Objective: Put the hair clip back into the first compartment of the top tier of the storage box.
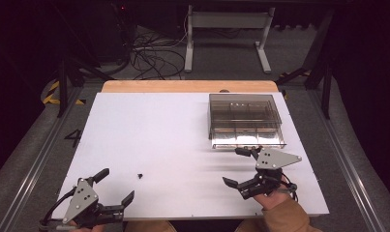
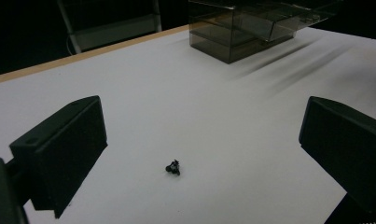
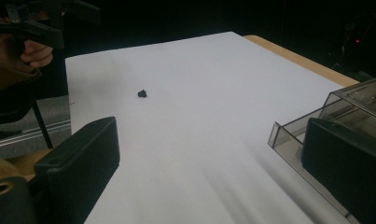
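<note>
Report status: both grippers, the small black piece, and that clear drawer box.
Left gripper open, empty, near the small black piece. Right gripper open, one jaw at the clear drawer box, drawer pulled out. White table between them bare.

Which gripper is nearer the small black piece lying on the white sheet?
Left. The left gripper is just below-left of the small black piece; the right gripper sits farther right, beside the clear box.

Left gripper (image 1: 116, 187) and right gripper (image 1: 240, 166) rest open; small black part (image 1: 140, 175) lies between; clear compartment box (image 1: 245, 121) beyond.
</note>
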Demonstrator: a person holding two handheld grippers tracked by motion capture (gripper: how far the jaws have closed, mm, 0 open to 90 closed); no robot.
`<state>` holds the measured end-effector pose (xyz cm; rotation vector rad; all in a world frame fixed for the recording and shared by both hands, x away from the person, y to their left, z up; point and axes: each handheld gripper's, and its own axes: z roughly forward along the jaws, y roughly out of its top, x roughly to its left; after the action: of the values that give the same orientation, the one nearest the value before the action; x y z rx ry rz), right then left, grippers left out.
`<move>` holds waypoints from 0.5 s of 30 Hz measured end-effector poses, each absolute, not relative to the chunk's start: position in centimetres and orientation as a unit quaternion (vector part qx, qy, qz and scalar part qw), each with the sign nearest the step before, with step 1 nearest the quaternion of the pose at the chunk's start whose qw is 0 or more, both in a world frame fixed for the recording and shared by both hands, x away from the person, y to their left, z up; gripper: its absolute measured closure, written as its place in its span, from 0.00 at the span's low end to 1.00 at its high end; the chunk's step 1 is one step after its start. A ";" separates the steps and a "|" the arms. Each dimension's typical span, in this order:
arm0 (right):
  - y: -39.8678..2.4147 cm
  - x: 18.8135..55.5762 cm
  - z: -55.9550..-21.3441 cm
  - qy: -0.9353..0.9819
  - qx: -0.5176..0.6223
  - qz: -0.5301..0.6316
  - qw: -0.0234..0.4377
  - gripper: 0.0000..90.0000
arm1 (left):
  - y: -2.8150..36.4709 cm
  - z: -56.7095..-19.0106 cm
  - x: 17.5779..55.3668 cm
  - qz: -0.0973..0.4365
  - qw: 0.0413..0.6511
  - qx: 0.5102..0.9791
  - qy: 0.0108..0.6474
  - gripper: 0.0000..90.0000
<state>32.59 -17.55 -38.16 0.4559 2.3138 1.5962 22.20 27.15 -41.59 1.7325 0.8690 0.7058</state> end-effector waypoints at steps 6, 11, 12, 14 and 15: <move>-17.0 32.7 -38.1 0.803 0.155 0.558 0.141 0.06 | 27.2 -41.6 22.2 0.295 0.513 0.721 0.361 0.02; -16.4 32.9 -38.1 0.807 0.145 0.556 0.134 0.06 | 27.2 -41.6 22.2 0.294 0.513 0.722 0.359 0.02; -16.2 33.0 -38.1 0.808 0.143 0.556 0.132 0.06 | 27.2 -41.6 22.2 0.294 0.513 0.722 0.359 0.02; -15.8 33.1 -38.0 0.811 0.137 0.554 0.129 0.06 | 27.3 -41.6 22.1 0.295 0.512 0.723 0.358 0.02; -15.5 33.2 -37.9 0.812 0.135 0.554 0.127 0.06 | 27.3 -41.6 22.1 0.295 0.512 0.723 0.358 0.02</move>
<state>33.17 -15.52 -37.91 0.3914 2.3615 1.6125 22.15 27.26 -41.58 1.7404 0.8610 0.7104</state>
